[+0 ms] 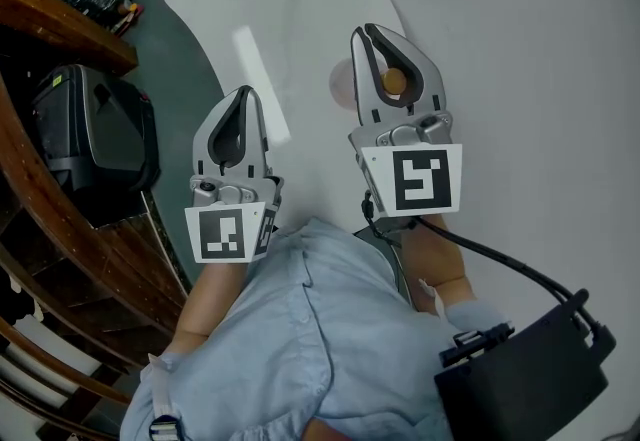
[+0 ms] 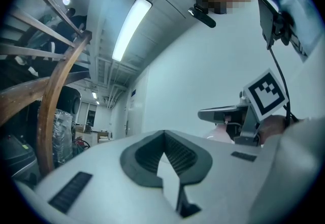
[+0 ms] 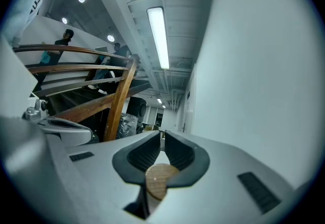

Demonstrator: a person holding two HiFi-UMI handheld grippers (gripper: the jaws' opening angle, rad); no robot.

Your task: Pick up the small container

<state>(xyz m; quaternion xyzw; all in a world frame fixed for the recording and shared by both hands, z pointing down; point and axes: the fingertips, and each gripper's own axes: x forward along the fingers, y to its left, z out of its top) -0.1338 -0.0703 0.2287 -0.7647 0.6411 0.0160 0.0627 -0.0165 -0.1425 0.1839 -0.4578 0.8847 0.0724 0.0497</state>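
Small container [image 3: 158,180] (right tool [image 3: 162,136]), open air

The left gripper [image 2: 163,134] fills the view from six o'clock up to the centre. Its grey jaws are closed tip to tip, with nothing between the dark ribbed pads [image 2: 181,154] except a pale wedge of wall behind. At three o'clock the right gripper [image 2: 204,114] reaches in sideways. Its marker cube [image 2: 264,93] is tilted, and a hand [image 2: 274,125] is wrapped round the body just below the cube. A black cable [image 2: 278,65] climbs from there to a dark box [image 2: 269,14] at one o'clock. A long ceiling light [image 2: 131,27] glows at eleven o'clock, and a curved wooden railing [image 2: 53,106] sweeps down the nine o'clock side. Low behind the railing sits a plastic-wrapped bundle [image 2: 63,134].
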